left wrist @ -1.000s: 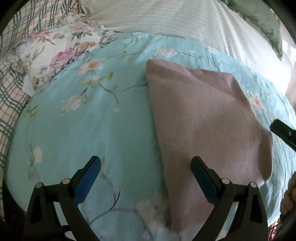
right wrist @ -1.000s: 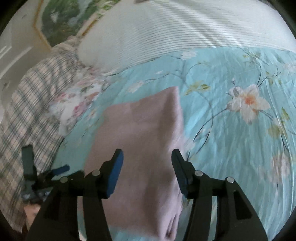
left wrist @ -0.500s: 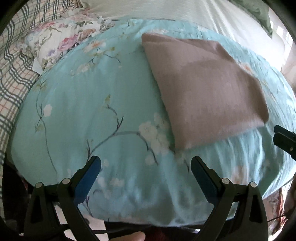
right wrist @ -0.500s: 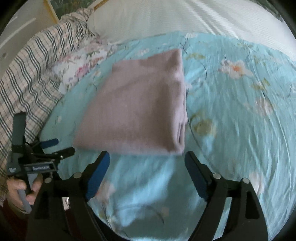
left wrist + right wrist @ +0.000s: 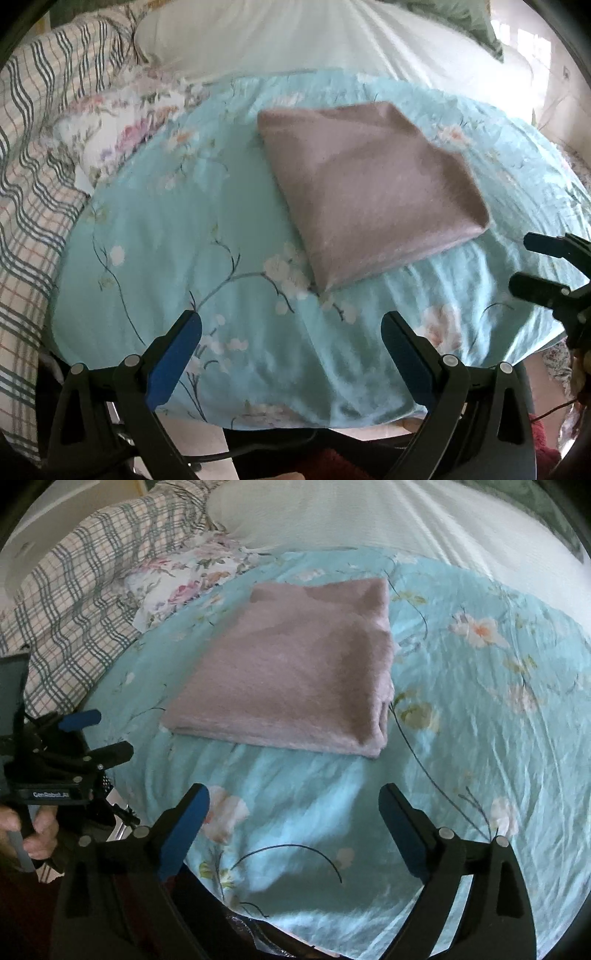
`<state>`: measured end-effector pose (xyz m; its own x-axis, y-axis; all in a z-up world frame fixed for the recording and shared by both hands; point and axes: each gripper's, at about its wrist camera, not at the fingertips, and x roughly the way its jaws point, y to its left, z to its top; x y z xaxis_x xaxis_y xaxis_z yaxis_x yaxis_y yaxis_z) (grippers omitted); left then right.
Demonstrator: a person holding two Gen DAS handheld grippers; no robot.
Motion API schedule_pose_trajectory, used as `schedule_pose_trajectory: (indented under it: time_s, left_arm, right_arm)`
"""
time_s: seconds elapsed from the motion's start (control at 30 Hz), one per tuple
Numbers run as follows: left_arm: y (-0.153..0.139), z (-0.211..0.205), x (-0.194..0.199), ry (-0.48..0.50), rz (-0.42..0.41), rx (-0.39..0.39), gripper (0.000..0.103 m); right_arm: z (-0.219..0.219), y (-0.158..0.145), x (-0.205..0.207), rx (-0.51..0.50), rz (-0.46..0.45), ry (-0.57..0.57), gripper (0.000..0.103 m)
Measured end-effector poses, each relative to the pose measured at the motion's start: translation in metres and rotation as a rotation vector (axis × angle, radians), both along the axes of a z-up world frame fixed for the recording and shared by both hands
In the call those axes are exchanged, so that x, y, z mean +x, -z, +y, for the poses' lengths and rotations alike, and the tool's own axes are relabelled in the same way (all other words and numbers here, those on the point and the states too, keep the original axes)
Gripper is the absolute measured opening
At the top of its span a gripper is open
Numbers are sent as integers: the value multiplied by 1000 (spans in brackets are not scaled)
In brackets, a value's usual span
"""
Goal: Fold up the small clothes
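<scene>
One folded pink cloth lies on the bedspread.

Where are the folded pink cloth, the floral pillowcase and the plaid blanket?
folded pink cloth point(image 5: 295, 672), right wrist view, top face.
floral pillowcase point(image 5: 184, 579), right wrist view, its middle.
plaid blanket point(image 5: 29, 177), left wrist view, its middle.

folded mauve garment, floral teal sheet, right gripper spread empty

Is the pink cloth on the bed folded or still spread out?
Folded. The pink cloth lies as a compact rectangle on the blue floral cover, with stacked layer edges showing at its near right corner. Neither hand-held gripper touches it.
</scene>
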<state>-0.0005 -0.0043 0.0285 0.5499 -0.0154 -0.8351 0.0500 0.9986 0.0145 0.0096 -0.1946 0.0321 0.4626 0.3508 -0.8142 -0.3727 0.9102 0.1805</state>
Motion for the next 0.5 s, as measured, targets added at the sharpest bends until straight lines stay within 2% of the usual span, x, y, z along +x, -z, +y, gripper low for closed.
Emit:
schedule_pose_trajectory:
  time_s: [0.17, 0.5]
  left_arm:
    - [-7, -2, 2, -7, -13, 5, 98]
    - [3, -7, 18, -2, 6, 34, 98]
  right_arm:
    - [7, -10, 0, -12, -31, -32, 99]
    - [17, 1, 12, -28, -2, -55, 100]
